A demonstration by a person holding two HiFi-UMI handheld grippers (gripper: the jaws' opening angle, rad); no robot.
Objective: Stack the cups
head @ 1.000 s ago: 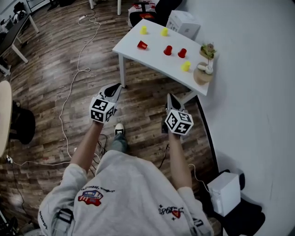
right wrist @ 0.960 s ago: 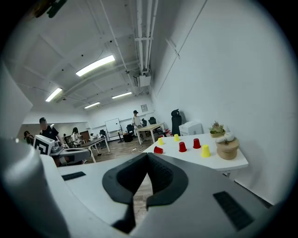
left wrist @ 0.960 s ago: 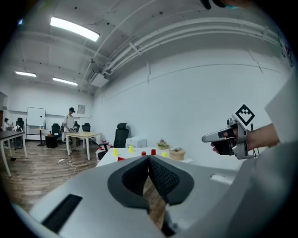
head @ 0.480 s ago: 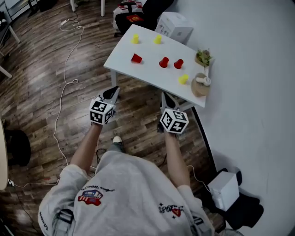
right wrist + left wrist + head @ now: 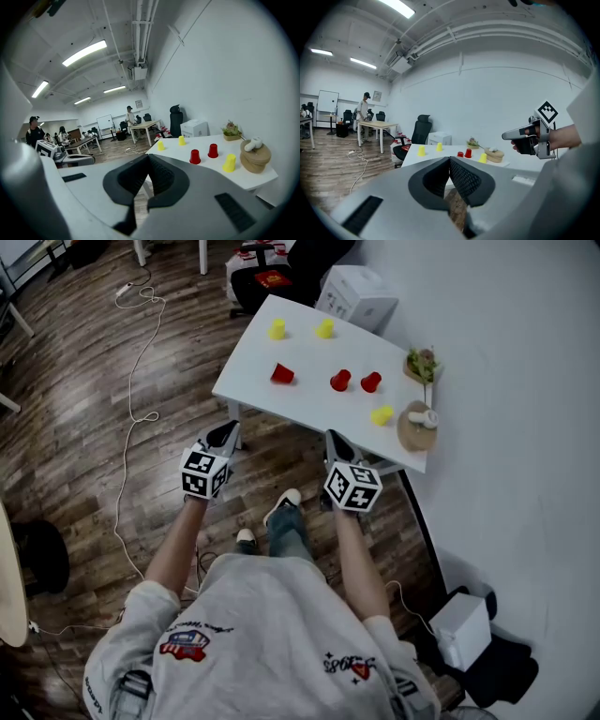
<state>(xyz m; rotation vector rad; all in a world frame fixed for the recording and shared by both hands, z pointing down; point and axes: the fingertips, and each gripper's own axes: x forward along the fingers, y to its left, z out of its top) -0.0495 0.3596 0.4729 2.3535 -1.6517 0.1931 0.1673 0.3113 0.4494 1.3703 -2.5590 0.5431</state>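
Observation:
Three red and three yellow cups are spread over the white table [image 5: 309, 401]. One red cup [image 5: 282, 374] lies tipped, and two red cups [image 5: 340, 381] [image 5: 371, 382] stand upside down. Two yellow cups [image 5: 277, 329] [image 5: 324, 328] stand at the far edge and a third [image 5: 382, 415] near the right. My left gripper [image 5: 228, 432] and right gripper [image 5: 334, 439] hover over the floor just short of the table's near edge. Both are shut and hold nothing. In the right gripper view the shut jaws [image 5: 148, 159] point at the red cups [image 5: 195, 156] [image 5: 213, 150].
A wooden stand [image 5: 417, 426] and a small plant [image 5: 423, 364] sit at the table's right end by the wall. Behind the table are a white box [image 5: 361, 294] and a black office chair [image 5: 281, 268]. A cable [image 5: 141, 381] snakes over the wood floor. Another white box [image 5: 459, 629] lies behind me.
The person has walked toward the table, which now lies closer to both grippers. Both grippers stay shut and empty.

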